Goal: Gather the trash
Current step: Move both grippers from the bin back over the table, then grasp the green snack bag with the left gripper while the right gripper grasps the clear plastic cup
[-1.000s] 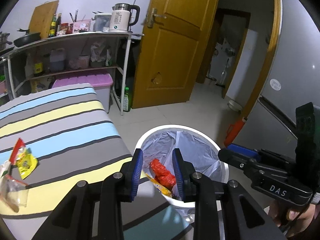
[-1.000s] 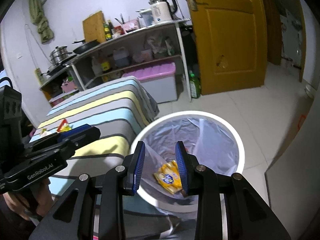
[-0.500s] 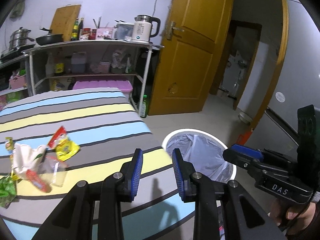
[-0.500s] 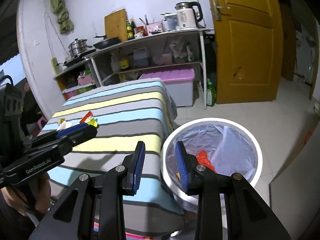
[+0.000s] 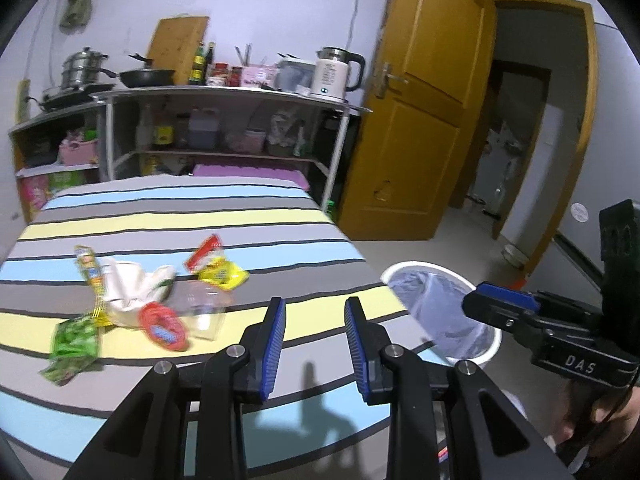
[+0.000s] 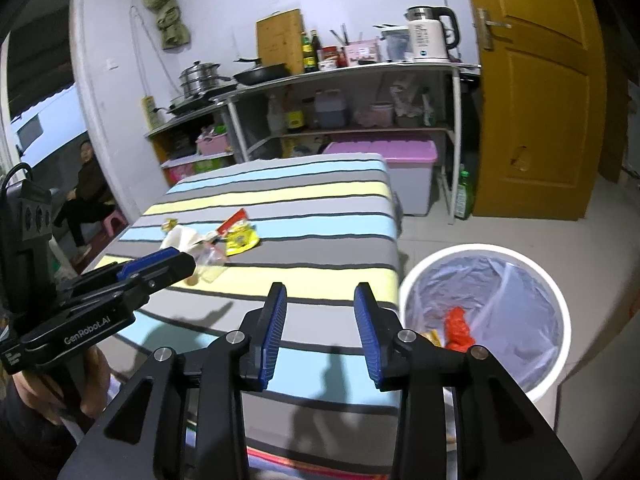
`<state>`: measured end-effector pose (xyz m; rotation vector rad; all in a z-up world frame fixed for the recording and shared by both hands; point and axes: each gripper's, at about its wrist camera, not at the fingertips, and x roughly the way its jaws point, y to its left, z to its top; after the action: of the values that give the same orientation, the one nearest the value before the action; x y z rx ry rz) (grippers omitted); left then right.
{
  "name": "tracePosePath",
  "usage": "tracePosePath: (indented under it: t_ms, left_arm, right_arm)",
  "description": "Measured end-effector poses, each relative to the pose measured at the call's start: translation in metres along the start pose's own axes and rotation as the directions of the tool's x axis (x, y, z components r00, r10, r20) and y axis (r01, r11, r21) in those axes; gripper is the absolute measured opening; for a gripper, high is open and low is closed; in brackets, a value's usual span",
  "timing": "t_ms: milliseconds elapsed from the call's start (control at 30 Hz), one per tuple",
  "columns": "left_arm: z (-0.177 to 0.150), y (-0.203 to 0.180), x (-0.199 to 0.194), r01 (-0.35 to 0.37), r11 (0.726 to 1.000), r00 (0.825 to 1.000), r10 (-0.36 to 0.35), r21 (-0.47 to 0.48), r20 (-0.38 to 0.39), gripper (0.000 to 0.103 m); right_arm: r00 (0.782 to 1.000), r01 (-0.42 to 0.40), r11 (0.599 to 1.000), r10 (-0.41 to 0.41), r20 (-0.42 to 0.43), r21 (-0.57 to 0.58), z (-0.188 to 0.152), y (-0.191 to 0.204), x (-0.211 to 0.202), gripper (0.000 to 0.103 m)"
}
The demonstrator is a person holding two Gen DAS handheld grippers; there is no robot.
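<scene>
Over striped table, left gripper and right gripper, jaws apart, empty, right's just widening; remaining wrappers, seemingly five, need grasping for bin.

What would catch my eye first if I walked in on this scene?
Probably the broad striped tablecloth in blue, yellow and grey, with a bright heap of crumpled snack wrappers lying on its left part. Next, the white round bin lined with clear plastic on the floor to the table's right, a red wrapper already in it. Nearest the camera, two black grippers with blue pads, left gripper and right gripper, both open and empty.
</scene>
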<state>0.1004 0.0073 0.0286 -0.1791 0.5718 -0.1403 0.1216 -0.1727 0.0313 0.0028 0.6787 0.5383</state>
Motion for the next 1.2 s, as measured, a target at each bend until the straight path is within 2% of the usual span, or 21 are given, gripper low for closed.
tracePosePath:
  t_ms: [433,600,967,1200]
  left_arm:
    - [-0.009,0.054,-0.029,-0.109,0.993,0.994,0.110,-0.039,0.012,0.030]
    - [-0.013,0.078,-0.037,-0.160,0.985,0.987,0.162,-0.064,0.014,0.039]
    - [-0.017,0.128,-0.041,-0.277,0.954,0.960,0.278,-0.117,0.000,0.041]
    - [-0.025,0.153,-0.029,-0.311,0.941,0.950,0.309,-0.131,-0.040,0.045]
  right_arm:
    - [0.997,-0.076,0.994,0.075,-0.019,-0.084,0.004,0.040,0.020,0.037]
    - [0.995,-0.094,0.990,0.091,-0.032,-0.102,0.005,0.050,0.030,0.037]
    - [0.990,-0.133,0.986,0.127,-0.067,-0.096,0.010,0.068,0.056,0.038]
    - [0.983,-0.163,0.982,0.153,-0.099,-0.098,0.012,0.083,0.075,0.038]
